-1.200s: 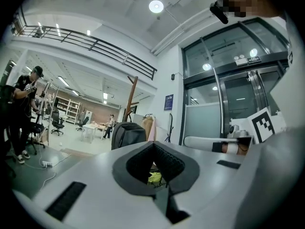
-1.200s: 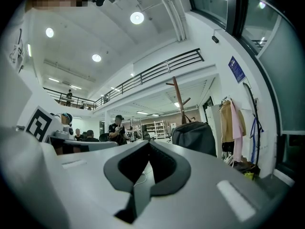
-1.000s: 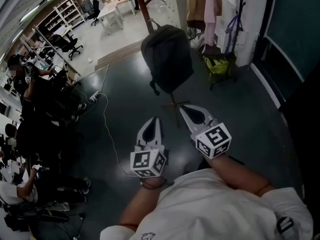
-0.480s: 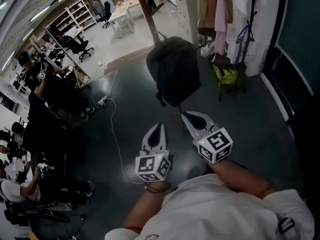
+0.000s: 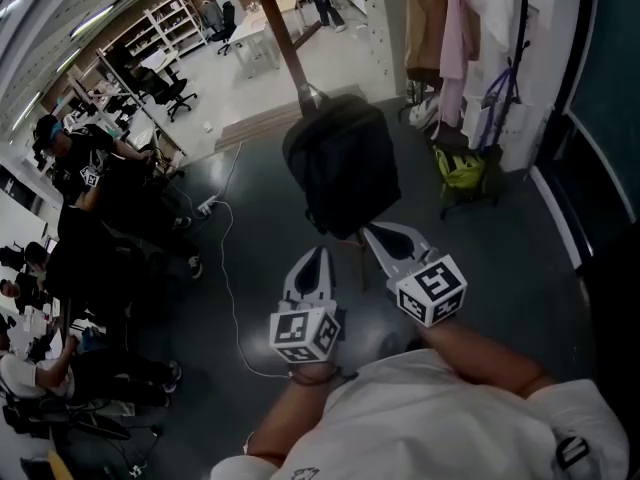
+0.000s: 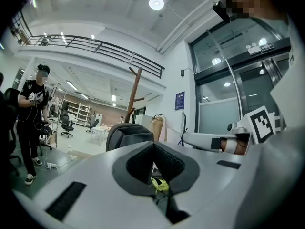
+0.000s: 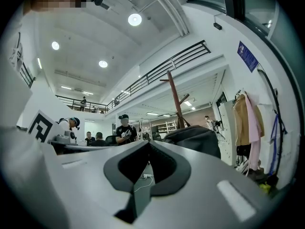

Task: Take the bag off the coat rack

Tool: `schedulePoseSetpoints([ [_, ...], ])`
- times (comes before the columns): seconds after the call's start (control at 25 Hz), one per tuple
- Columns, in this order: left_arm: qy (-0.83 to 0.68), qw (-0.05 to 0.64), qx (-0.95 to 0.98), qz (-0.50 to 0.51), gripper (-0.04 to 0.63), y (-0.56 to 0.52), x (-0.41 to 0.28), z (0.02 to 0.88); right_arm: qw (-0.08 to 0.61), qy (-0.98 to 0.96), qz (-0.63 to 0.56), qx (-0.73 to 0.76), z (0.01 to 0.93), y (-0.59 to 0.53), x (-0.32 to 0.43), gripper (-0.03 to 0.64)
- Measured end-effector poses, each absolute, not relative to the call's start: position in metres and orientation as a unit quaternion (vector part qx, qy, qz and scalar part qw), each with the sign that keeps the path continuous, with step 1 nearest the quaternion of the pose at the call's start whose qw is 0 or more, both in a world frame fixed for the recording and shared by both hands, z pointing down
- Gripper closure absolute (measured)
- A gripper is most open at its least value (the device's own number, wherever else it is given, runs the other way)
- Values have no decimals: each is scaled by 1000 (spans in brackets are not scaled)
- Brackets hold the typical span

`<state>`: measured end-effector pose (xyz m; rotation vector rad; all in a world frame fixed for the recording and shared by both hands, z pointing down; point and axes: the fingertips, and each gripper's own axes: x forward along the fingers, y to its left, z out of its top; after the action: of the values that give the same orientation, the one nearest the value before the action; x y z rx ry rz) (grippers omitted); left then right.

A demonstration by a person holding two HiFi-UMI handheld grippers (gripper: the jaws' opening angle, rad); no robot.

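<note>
A black backpack (image 5: 345,168) hangs from a leaning brown wooden coat rack (image 5: 281,41), just beyond both grippers. My left gripper (image 5: 318,254) is shut and empty, a little short of the bag's lower edge. To its right, my right gripper (image 5: 372,231) is also shut on nothing, its tip close under the bag's bottom. In the left gripper view the backpack (image 6: 127,134) and rack (image 6: 135,92) rise behind the closed left gripper (image 6: 153,145). The right gripper view has the backpack (image 7: 196,139) right of the closed right gripper (image 7: 148,143), under the rack (image 7: 175,95).
Several people (image 5: 80,168) stand and sit at the left. A white cable (image 5: 225,278) runs across the dark floor. Clothes (image 5: 450,28) hang at the right above a yellow-green bag (image 5: 460,168). A glass door (image 5: 605,118) lines the far right.
The view has closed in on the backpack, which now hangs nearer the gripper tips. Both grippers stay shut, side by side.
</note>
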<state>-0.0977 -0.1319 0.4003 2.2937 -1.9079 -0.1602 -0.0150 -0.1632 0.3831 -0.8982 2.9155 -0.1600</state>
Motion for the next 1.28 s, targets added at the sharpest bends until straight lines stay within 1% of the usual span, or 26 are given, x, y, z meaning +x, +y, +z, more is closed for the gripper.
schedulePoseSetpoints([
  [0.2, -649, 73, 755, -56, 589, -164, -86, 400, 37, 957, -54, -282, 388, -198, 1, 618],
  [0.56, -663, 77, 743, -48, 589, -209, -85, 403, 28, 961, -68, -266, 400, -239, 3, 618],
  [1.28, -633, 89, 769, -38, 589, -300, -119, 407, 18, 955, -68, -289, 403, -321, -36, 618],
])
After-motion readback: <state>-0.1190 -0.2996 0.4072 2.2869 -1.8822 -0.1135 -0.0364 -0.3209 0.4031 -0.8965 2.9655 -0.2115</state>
